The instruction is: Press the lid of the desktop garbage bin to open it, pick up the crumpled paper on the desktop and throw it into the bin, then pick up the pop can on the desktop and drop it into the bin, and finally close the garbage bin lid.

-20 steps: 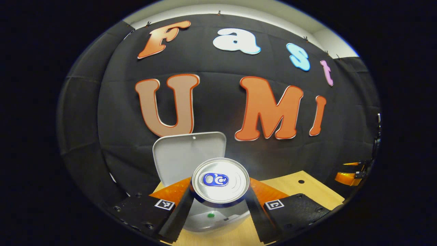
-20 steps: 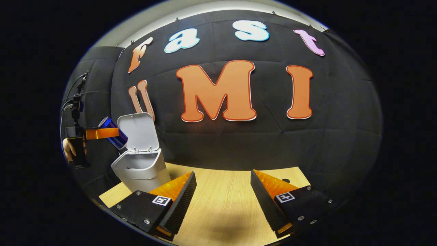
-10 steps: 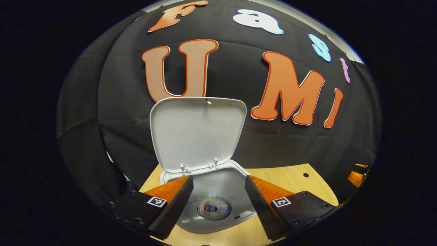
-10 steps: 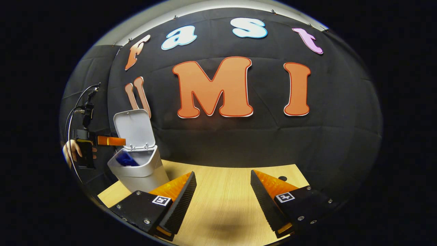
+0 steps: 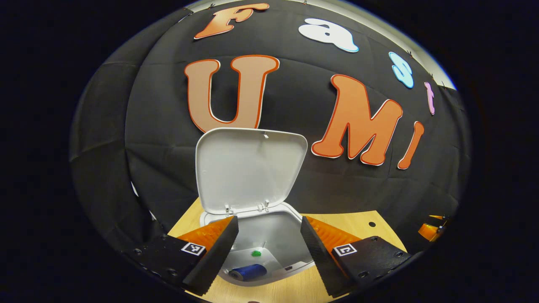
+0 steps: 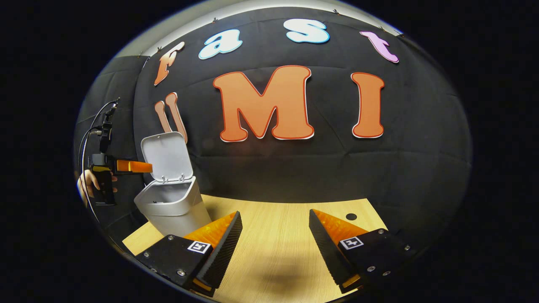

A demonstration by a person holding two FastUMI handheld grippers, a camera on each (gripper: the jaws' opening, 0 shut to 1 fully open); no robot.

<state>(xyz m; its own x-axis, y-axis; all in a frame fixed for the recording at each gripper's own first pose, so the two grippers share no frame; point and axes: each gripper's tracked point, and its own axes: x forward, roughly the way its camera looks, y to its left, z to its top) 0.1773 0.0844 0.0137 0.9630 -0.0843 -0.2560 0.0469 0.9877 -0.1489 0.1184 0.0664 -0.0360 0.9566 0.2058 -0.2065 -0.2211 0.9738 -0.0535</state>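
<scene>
Pop can (image 5: 248,272) inside bin (image 5: 269,235), below and between left gripper's (image 5: 269,252) parted fingers (image 5: 217,252).

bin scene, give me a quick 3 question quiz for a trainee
1. True or false: the bin lid stands open.
2. Where is the can? A) in the left hand-held gripper B) inside the bin C) on the table
3. Fill in: the right hand-held gripper hangs over the table, open and ____.

Key: 1 true; 2 B; 3 empty
</scene>
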